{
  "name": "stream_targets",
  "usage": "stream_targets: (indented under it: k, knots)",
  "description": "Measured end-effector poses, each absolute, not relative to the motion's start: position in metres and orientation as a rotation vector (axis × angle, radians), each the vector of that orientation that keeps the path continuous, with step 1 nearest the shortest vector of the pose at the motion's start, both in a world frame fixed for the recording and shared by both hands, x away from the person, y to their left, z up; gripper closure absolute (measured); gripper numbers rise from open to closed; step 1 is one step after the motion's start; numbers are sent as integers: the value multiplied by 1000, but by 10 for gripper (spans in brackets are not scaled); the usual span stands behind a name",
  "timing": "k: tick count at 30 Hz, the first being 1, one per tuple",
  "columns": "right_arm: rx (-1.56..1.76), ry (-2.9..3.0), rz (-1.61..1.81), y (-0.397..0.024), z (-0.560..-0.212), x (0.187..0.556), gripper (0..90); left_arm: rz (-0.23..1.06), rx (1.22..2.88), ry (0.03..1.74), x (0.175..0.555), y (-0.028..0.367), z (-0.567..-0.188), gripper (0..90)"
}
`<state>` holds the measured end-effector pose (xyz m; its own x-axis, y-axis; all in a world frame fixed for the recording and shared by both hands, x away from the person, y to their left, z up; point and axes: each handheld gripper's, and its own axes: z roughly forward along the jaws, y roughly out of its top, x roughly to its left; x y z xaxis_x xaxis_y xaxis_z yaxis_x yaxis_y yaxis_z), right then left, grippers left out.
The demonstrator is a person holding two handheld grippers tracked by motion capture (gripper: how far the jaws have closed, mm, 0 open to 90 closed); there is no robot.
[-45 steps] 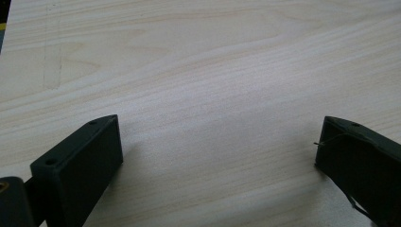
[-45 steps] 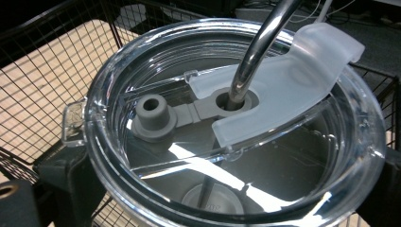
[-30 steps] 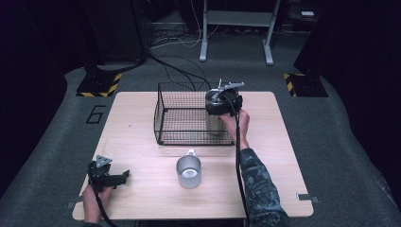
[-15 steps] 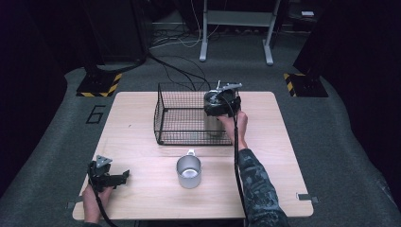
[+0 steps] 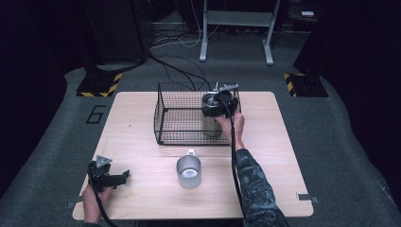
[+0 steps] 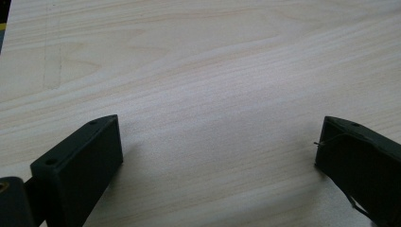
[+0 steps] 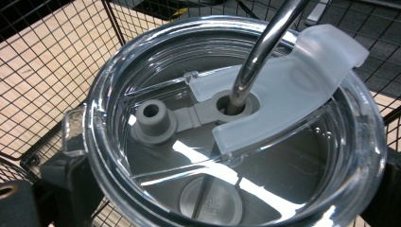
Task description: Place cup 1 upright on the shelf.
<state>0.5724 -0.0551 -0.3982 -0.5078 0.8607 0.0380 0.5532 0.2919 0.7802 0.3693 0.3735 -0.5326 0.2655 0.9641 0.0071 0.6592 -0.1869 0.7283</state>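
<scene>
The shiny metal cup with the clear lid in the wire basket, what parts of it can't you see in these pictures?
- Steel tumbler body, high view: the right gripper covers its top, and the black wire basket mesh crosses it.
- Clear plastic lid, right gripper view: its near rim is cut off by the bottom edge.
- Metal straw, right gripper view: its upper end runs past the top edge.
- Tumbler's contents: cannot tell, glare on the lid.

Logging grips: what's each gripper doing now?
Left gripper: open, holding nothing, over the table.
Right gripper: shut on tumbler in the basket.
</scene>
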Motion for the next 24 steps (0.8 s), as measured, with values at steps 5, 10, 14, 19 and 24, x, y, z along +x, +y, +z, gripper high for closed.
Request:
stream_targets:
  k: [5,10,14,19,24]
  knots:
    - [1285,2174,1063,-53,-400,573,32,641,1928,1463,369,374,-533,13]
    - [1282,2176,1061,-55,-403,573,32,641,1928,1464,369,374,-533,13]
    - [1294,2184,1053,-55,-402,572,29,640,1928,1463,369,374,-533,13]
    - [1315,2203,1072,-57,-398,571,9,641,1927,1464,369,373,-533,13]
    - [1312,2230,1014,-53,-392,570,0,641,1928,1463,369,373,-533,13]
